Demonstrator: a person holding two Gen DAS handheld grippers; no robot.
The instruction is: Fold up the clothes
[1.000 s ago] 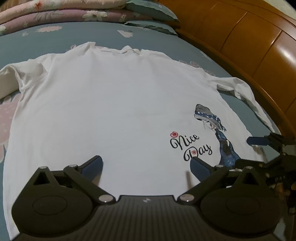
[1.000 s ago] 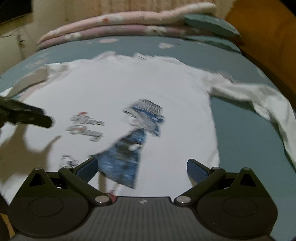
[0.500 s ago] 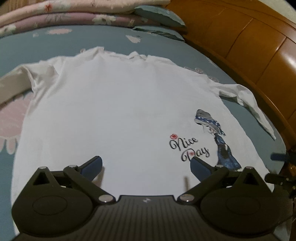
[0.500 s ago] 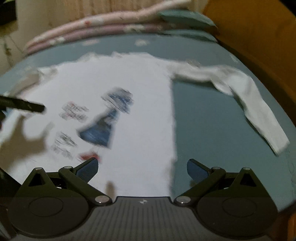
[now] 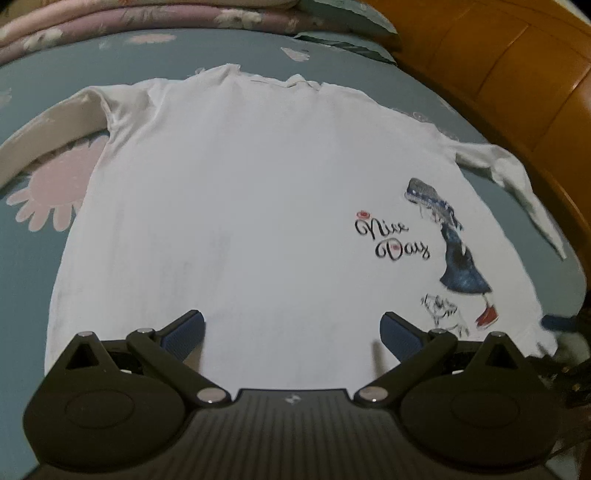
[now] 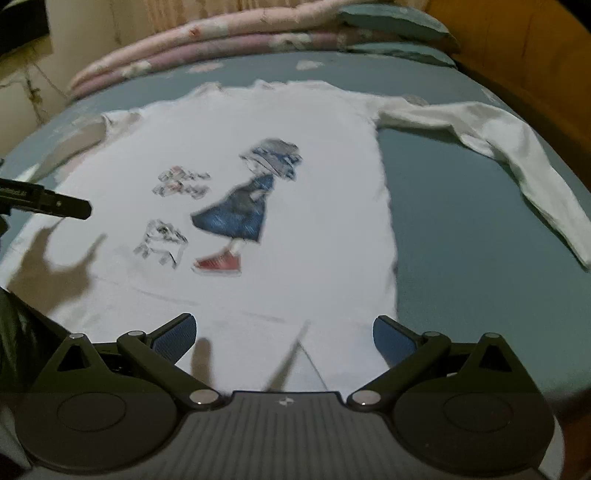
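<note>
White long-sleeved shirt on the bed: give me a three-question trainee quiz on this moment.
1. True or false: the white long-sleeved shirt lies spread flat on the blue-grey flowered bedsheet.
2. What words are printed on it?
3. The left gripper and right gripper are: A) both open, holding nothing; B) both shut on the hem; C) one shut on a sleeve.

Key: 1 true; 2 "Nice Day"; 3 A.

Left gripper (image 5: 291, 334) jaws wide apart, nothing between them, over hem of white long-sleeve shirt (image 5: 240, 206). Shirt lies flat on teal floral bedsheet (image 5: 33, 266), "Nice Day" print (image 5: 393, 240) on its right side. Wooden bed frame (image 5: 517, 74) right of shirt, folded quilts (image 5: 147, 18) beyond collar.
</note>
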